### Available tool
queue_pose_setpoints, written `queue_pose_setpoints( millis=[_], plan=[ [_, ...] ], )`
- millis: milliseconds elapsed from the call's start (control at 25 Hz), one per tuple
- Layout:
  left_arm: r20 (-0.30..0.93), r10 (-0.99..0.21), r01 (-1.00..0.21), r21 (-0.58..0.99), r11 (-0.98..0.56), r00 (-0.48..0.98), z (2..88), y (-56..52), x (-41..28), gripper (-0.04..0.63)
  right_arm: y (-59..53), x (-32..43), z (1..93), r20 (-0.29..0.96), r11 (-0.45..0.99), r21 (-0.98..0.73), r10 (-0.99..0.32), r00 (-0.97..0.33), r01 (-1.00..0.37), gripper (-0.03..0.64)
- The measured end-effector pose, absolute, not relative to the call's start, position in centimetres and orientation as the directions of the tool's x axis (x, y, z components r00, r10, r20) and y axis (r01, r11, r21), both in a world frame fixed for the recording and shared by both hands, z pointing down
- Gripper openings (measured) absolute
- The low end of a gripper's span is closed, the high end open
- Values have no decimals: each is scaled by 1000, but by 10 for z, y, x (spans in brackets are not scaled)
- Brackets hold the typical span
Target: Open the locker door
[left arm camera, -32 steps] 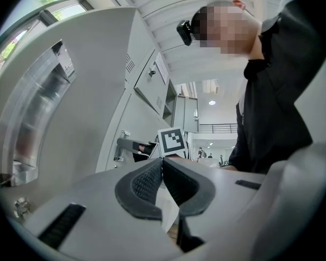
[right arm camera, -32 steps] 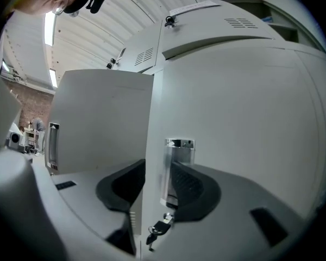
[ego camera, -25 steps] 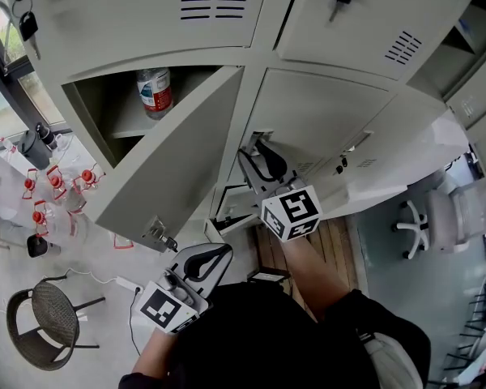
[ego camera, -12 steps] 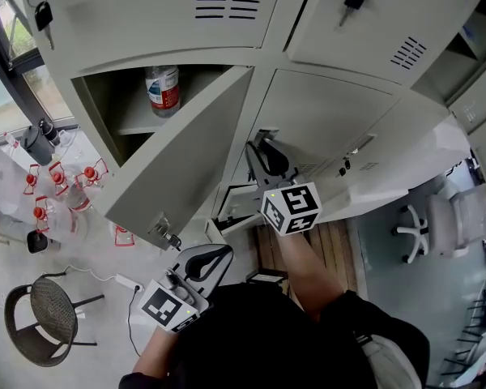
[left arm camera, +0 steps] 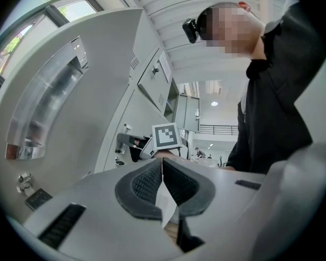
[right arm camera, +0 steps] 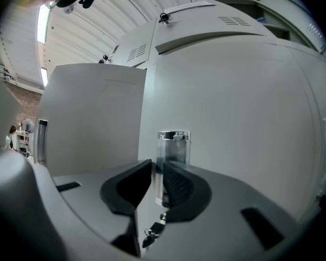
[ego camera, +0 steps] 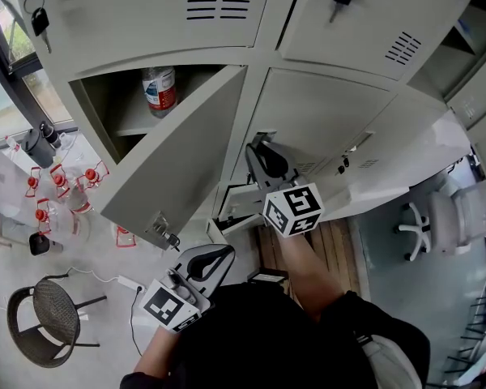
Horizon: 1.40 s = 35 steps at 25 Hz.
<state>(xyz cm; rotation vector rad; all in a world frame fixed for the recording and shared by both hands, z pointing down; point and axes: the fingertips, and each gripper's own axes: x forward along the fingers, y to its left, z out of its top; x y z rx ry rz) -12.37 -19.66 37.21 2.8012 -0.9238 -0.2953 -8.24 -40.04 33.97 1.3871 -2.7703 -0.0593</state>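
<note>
1. Since a second ago the right gripper (ego camera: pixel 257 143) has kept its place at the locker, but its jaws have just been closing. They stood spread then and are now drawn in on the clear handle (right arm camera: pixel 173 144).
2. In the right gripper view the lower edge of the handle fills the narrow gap between the two dark pads, so this gripper grips the handle.
3. The handle sits on the left edge of the closed locker door (ego camera: pixel 328 112). That door lies flush with the frame, just as it did before.
4. A small bunch of keys (right arm camera: pixel 154 230) hangs from the door just below the handle.
5. The left gripper (ego camera: pixel 226 253) is low, near the person's body and well apart from the locker. Its jaws are pressed together with nothing between them.
6. The neighbouring door (ego camera: pixel 178 156) on the left stands wide open. A plastic bottle (ego camera: pixel 158 89) stands upright on the shelf inside that compartment.
7. A wicker chair (ego camera: pixel 39 318) stands on the floor at lower left.
</note>
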Motion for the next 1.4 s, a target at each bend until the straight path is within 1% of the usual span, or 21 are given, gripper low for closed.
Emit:
queue_pose_setpoints(
  millis=[440, 680, 1000, 1400],
  plan=[
    [-116, -592, -560, 223, -798, 798, 373, -191, -110, 18, -382, -78, 339, -4, 673, 46, -739, -674, -738, 71],
    [-103, -587, -556, 223, -801, 803, 375, -189, -93, 18, -368, -73, 340, -16, 763, 25, -646, -763, -646, 61],
    [-98, -578, -548, 222, -806, 810, 373, -187, -56, 18, -347, -64, 340, -8, 842, 12, -539, -842, -539, 57],
    [-68, -635, -606, 236, -760, 769, 378, -178, -24, 18, -319, -48, 339, -24, 917, 4, -398, -917, -398, 52]
  ],
)
